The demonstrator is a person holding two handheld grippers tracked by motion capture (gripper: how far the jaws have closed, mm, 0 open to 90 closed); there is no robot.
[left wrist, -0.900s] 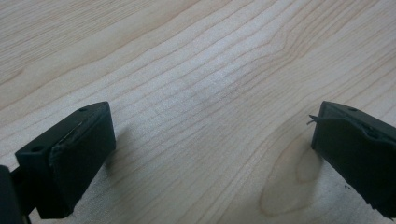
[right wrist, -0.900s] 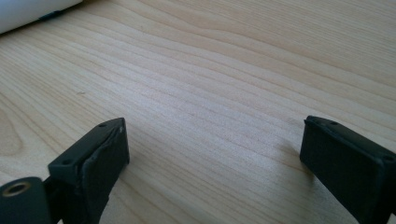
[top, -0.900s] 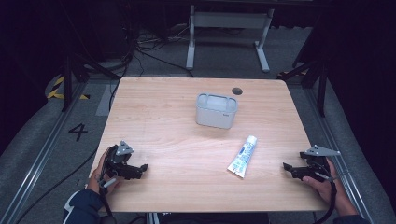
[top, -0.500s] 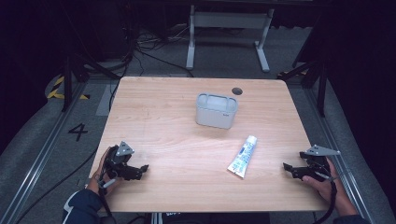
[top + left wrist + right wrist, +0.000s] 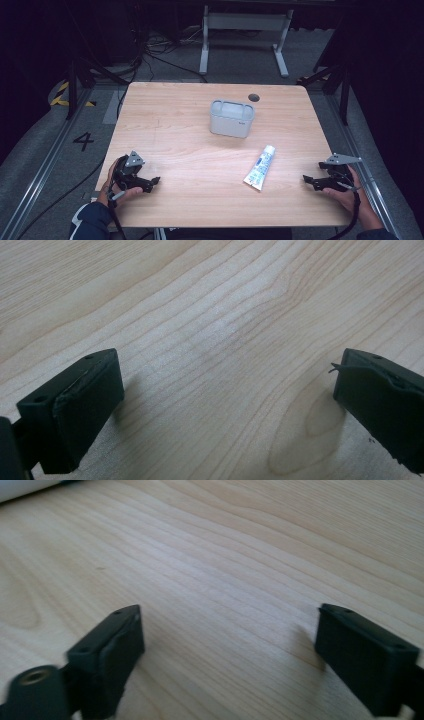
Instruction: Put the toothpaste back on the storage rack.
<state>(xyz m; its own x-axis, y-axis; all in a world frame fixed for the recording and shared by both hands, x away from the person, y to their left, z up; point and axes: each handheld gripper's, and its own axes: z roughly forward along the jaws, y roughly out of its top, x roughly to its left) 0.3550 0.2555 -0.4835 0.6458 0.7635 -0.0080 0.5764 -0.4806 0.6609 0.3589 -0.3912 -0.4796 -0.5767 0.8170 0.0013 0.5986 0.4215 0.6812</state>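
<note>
High view tube: one white squeezable plastic tube with blue print is seen lying flat, cap end nearer the person.
Tube position: on the light wooden table, near the right gripper, apart from it.
Container: one grey rounded plastic box, mid-table.
Grippers: two; left gripper and right are spread wide, nothing held.
</note>
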